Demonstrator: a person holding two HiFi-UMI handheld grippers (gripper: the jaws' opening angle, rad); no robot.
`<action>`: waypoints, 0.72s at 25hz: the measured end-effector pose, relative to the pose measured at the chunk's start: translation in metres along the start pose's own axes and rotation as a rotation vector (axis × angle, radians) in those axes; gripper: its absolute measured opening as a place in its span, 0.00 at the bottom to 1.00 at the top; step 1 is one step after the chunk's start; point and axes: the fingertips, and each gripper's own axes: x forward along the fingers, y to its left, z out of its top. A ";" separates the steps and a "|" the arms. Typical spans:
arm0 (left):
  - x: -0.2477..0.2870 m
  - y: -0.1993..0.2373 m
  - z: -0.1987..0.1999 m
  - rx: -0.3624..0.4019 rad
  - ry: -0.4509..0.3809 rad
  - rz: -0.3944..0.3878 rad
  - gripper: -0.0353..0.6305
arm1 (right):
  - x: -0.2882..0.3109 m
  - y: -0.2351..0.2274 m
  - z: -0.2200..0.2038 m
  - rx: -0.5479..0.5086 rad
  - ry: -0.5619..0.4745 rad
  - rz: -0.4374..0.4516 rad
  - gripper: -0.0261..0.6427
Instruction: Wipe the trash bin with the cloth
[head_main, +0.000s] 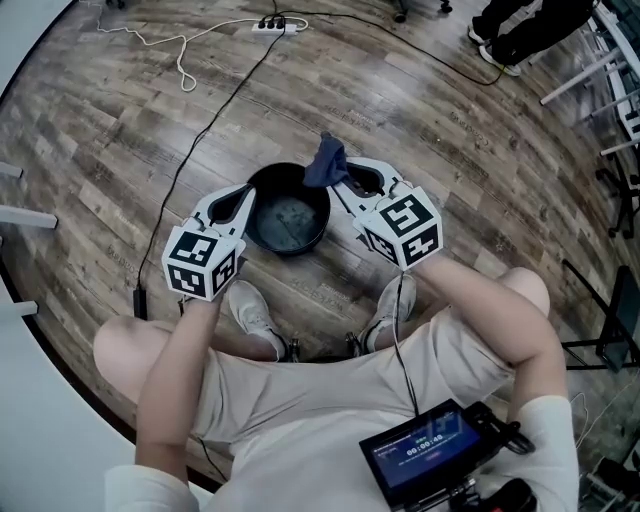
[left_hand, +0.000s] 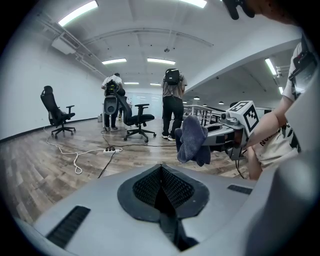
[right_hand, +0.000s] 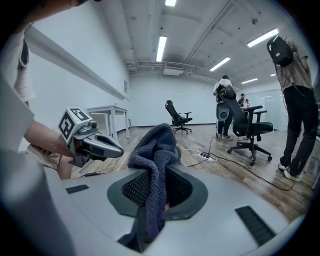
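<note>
Wood-plank floor (head_main: 450, 150) bears the black trash bin (head_main: 285, 215) and power strip (head_main: 281, 27).

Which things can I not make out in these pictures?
- Bin outer wall: head view looks down into it.
- Bin: neither gripper view shows it.
- Whether the left gripper touches the bin: head view, the gripper covers that spot.
- Marks on the bin floor: head view, too small, dirt or glare.
- Cloth end: right gripper view, sunk between the jaws.
</note>
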 end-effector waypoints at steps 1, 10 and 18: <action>0.001 0.000 0.000 0.000 -0.001 -0.002 0.07 | 0.000 0.000 -0.001 -0.003 0.003 0.001 0.12; 0.001 -0.002 -0.001 -0.004 0.006 -0.004 0.07 | 0.001 0.003 -0.001 0.000 0.007 0.019 0.12; 0.003 -0.005 -0.002 -0.008 0.019 -0.022 0.07 | -0.001 0.007 -0.002 0.024 0.015 0.032 0.12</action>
